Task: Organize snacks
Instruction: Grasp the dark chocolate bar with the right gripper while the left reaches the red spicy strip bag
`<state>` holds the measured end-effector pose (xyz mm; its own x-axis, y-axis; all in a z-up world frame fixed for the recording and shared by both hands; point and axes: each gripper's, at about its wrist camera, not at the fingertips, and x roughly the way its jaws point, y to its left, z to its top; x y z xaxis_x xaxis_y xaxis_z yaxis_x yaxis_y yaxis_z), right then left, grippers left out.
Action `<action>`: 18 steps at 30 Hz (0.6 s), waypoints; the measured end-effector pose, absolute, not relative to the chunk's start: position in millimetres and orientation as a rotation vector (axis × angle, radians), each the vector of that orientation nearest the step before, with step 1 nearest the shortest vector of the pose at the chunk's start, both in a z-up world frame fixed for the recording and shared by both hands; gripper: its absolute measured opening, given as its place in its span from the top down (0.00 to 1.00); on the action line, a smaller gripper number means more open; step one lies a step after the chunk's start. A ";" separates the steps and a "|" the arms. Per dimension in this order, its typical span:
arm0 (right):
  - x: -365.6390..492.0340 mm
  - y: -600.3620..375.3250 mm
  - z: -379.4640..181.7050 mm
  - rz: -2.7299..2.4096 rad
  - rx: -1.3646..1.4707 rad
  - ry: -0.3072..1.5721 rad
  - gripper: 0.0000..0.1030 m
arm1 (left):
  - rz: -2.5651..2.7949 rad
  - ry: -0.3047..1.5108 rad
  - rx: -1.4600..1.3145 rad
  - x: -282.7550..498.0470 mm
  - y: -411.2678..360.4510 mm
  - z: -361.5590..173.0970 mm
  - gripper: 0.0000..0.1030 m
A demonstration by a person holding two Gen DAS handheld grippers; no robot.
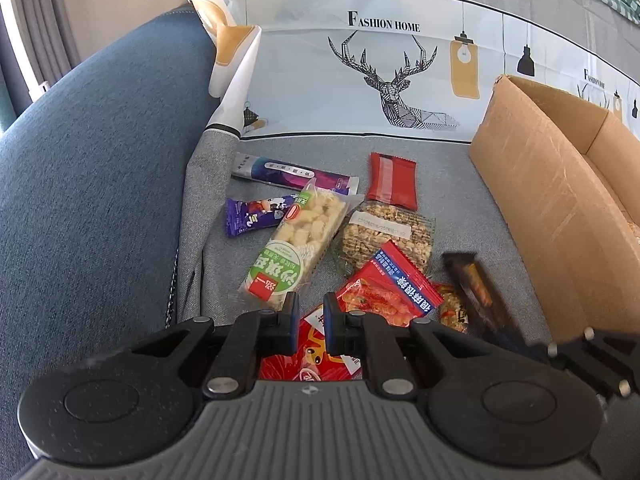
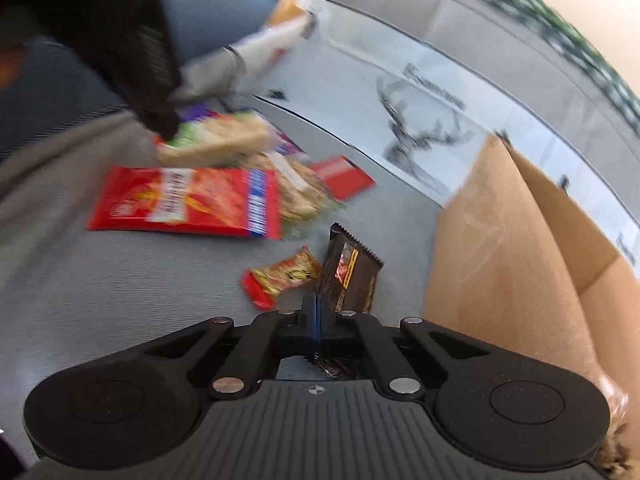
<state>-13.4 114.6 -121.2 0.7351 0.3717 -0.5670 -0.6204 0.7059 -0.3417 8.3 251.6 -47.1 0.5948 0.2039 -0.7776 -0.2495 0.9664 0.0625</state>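
**A:** What does the left wrist view give you?

**B:** My left tool (image 1: pixel 311 312) hovers nearly clenched, a narrow gap left, nothing gripped, over a red snack bag (image 1: pixel 390 294). More snacks lie on the grey sofa seat (image 1: pixel 400 148): a green-labelled puffed bar (image 1: pixel 298 246), a purple candy (image 1: pixel 256 216). The cardboard box (image 1: pixel 548 200) stands on the right.

**A:** And the right wrist view?

**B:** It's blurred. My right tool (image 2: pixel 317 308) is clenched on a dark brown bar wrapper (image 2: pixel 352 276), just left of the box, a small red-gold packet (image 2: pixel 280 278) beside it.
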 end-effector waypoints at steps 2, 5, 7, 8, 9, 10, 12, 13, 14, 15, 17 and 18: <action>-25.2 112.2 -113.8 0.633 -0.546 0.492 1.00 | 0.256 0.900 -0.057 8.2 251.3 -48.1 0.87; -38.3 106.9 -102.2 0.682 -0.508 0.521 1.00 | 0.240 0.905 -0.055 8.3 249.1 -49.1 0.85; -42.5 102.1 -96.7 0.703 -0.478 0.546 1.00 | 0.228 0.912 -0.054 9.1 247.9 -50.4 0.70; -43.5 100.9 -95.3 0.721 -0.465 0.568 1.00 | 0.221 0.918 -0.052 9.8 247.3 -51.7 0.67; -43.8 99.8 -95.1 0.739 -0.453 0.592 1.00 | 0.216 0.923 -0.051 10.6 246.8 -52.5 0.63; -43.7 98.4 -94.9 0.743 -0.439 0.602 0.97 | 0.211 0.931 -0.052 11.3 246.3 -54.0 0.60; -40.7 98.5 -95.2 0.724 -0.431 0.602 0.76 | 0.203 0.947 -0.048 13.0 245.7 -57.3 0.51; -38.3 98.7 -95.0 0.711 -0.424 0.597 0.69 | 0.202 0.954 -0.041 14.1 245.3 -59.0 0.44; -35.4 98.7 -95.8 0.695 -0.417 0.599 0.55 | 0.200 0.963 -0.028 14.9 244.9 -61.6 0.40; -31.3 98.9 -96.8 0.673 -0.409 0.607 0.51 | 0.196 0.972 -0.018 16.3 244.4 -64.0 0.33; -22.2 98.5 -99.5 0.648 -0.389 0.639 0.50 | 0.181 0.994 -0.003 18.8 243.3 -69.1 0.23; -18.3 98.8 -101.6 0.641 -0.380 0.657 0.49 | 0.174 1.001 0.008 19.9 242.1 -71.3 0.19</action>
<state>-18.3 98.8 -101.6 0.6118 0.4260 -0.6665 -0.6559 0.7442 -0.1265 19.9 242.1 -71.3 0.5264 0.1487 -0.8371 -0.1417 0.9862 0.0861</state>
